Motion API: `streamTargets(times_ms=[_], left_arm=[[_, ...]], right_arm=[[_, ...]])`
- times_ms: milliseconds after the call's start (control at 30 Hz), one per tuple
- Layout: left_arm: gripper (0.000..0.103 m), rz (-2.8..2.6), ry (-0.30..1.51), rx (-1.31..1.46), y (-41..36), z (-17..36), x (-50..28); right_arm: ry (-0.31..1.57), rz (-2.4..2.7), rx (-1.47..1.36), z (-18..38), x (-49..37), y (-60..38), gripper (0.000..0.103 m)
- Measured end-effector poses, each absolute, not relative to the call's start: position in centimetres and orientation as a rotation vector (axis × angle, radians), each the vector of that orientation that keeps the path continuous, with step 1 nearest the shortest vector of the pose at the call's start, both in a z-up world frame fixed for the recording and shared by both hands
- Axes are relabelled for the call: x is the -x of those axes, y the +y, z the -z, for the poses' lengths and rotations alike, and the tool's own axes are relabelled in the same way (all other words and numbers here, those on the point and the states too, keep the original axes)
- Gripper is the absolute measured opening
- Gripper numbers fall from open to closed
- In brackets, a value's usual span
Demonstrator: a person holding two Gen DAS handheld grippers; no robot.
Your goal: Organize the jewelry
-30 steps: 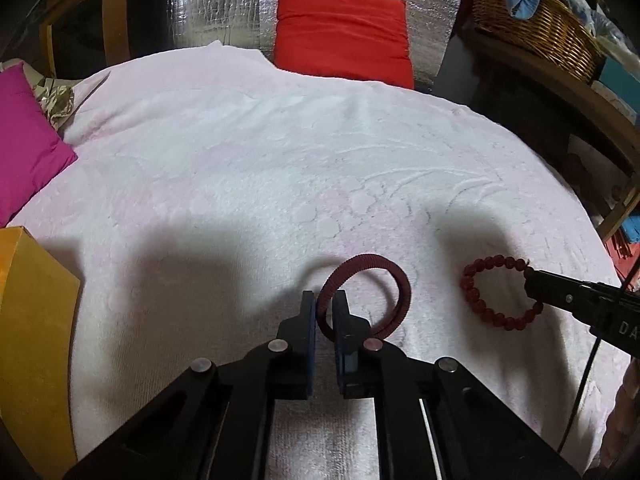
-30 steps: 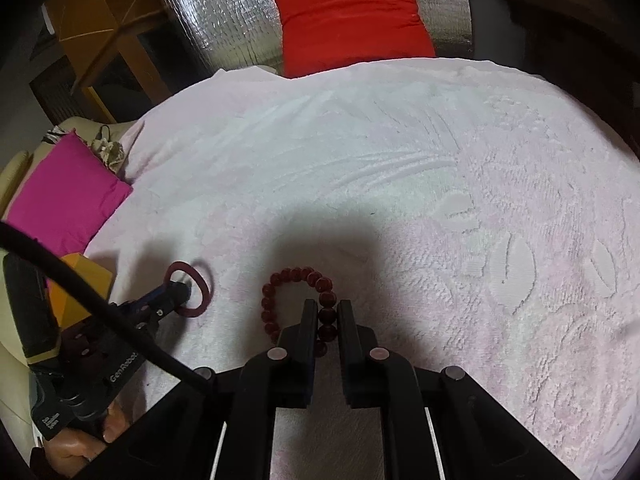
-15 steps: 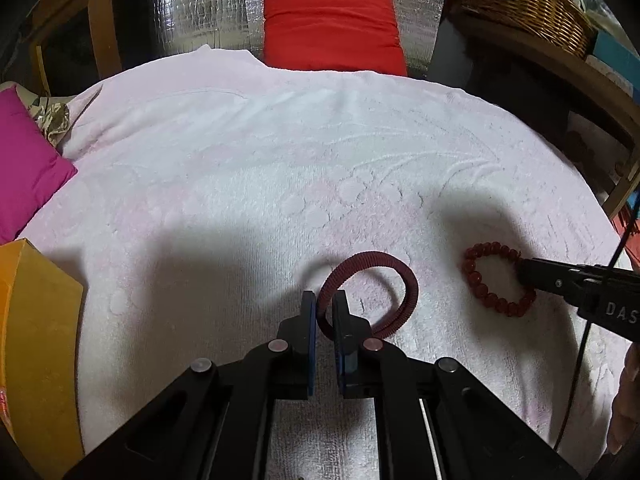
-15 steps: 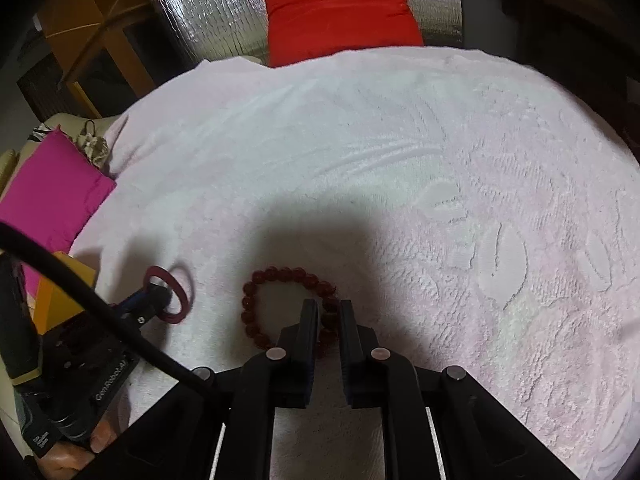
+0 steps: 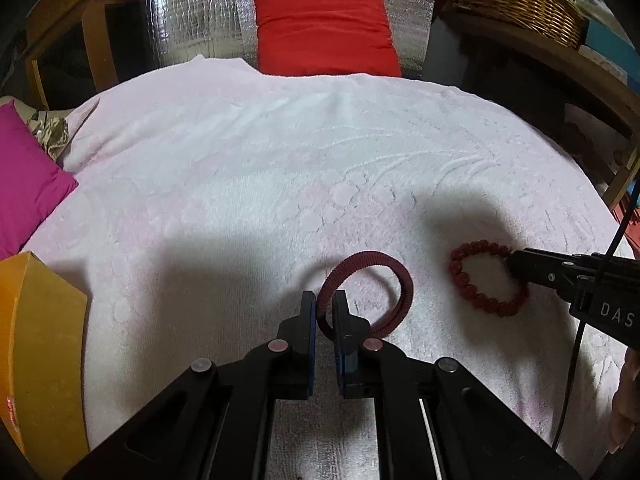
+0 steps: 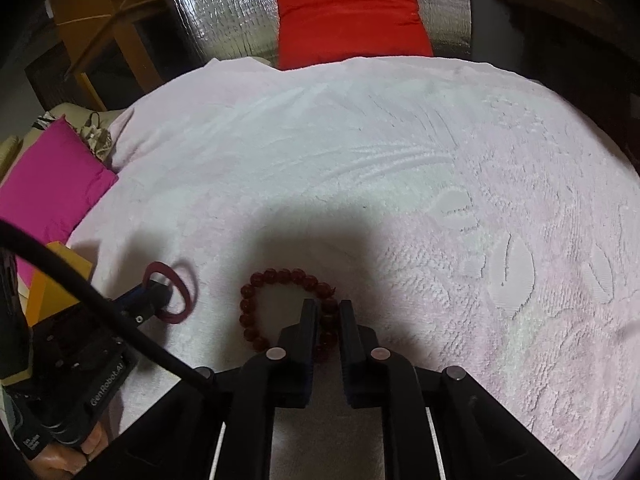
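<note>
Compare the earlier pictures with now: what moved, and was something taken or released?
Almost nothing changed. The left gripper stays shut on the dark red ring, and the right gripper stays shut on the red bead bracelet. Nothing was released. The pink blanket lies as before.

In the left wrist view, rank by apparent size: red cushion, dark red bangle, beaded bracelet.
1. red cushion, clearly largest though farthest.
2. dark red bangle and beaded bracelet: look alike; the bangle is nearer, so unranked.

maroon bangle point(image 5: 370, 276); red bead bracelet point(image 5: 476, 280); pale pink embossed blanket point(image 5: 280, 168)
</note>
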State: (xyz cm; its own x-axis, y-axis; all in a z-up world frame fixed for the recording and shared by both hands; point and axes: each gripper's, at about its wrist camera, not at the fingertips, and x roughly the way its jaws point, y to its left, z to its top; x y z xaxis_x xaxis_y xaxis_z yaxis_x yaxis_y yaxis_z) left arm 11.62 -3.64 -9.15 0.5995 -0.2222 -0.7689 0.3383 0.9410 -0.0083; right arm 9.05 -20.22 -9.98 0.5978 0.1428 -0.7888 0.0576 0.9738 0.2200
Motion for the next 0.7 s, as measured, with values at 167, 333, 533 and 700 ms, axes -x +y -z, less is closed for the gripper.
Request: streamTargets(times_ms=[167, 333, 533, 700], left_arm=[[0.008, 0.336, 0.855, -0.156, -3.7, 8.7, -11.2], [0.008, 0.335, 0.842, -0.163, -3.7, 8.2, -11.0], [0.008, 0.335, 0.828, -0.17, -3.7, 7.7, -10.6], [0.008, 0.329, 0.841, -0.158, -3.4, 7.8, -10.8]], right_arm=[[0.884, -0.074, -0.223, 8.7, -8.4, -19.9, 0.012], [0.863, -0.085, -0.229, 7.8, -7.8, -19.9, 0.012], [0.874, -0.084, -0.252, 7.6, -7.6, -21.0, 0.012], [0.919, -0.076, -0.299, 8.4, -8.0, -22.3, 0.022]])
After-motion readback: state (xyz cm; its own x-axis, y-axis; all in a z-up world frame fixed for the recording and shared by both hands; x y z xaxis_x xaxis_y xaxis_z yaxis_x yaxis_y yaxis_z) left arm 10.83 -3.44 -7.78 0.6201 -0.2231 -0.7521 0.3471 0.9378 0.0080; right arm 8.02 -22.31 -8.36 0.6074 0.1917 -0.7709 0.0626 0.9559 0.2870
